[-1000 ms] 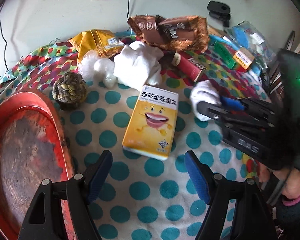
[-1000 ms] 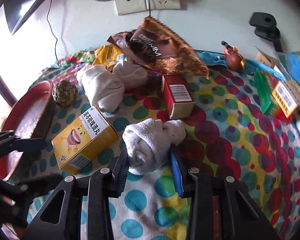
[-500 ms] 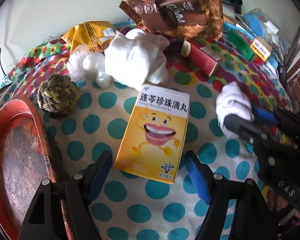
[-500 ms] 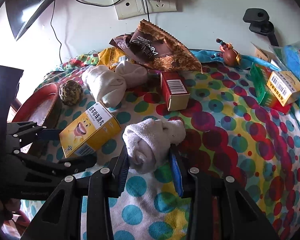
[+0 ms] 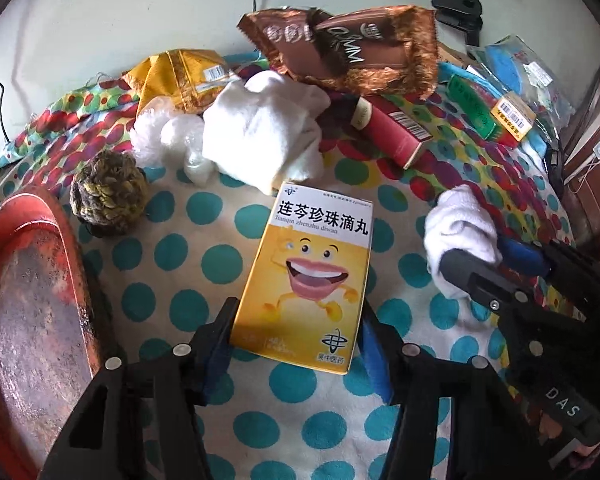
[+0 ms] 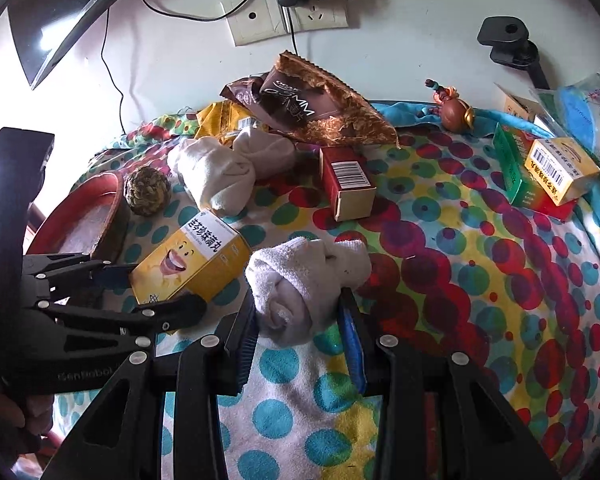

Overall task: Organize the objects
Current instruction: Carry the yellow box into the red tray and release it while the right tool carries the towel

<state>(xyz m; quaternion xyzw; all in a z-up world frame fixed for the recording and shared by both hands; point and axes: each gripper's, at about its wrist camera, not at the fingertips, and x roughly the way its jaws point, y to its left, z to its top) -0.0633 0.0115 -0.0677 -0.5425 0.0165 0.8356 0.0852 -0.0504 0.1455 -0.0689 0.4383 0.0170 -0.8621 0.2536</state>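
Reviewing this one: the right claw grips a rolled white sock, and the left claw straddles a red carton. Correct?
Not quite. The left claw is closing around the yellow cartoon-face carton, as the left wrist view shows. The right claw does grip the rolled white sock.

The cloth point(image 5: 172, 248) is white with teal dots, and red and yellow dots farther back. The box point(image 5: 308, 276) is yellow with a white top and a smiling cartoon face. The socks point(image 6: 300, 276) are white. The tray point(image 5: 32, 312) is red with a brown middle. The ball point(image 5: 108, 196) is brown and yellow. The snack bag point(image 5: 356, 52) is brown.
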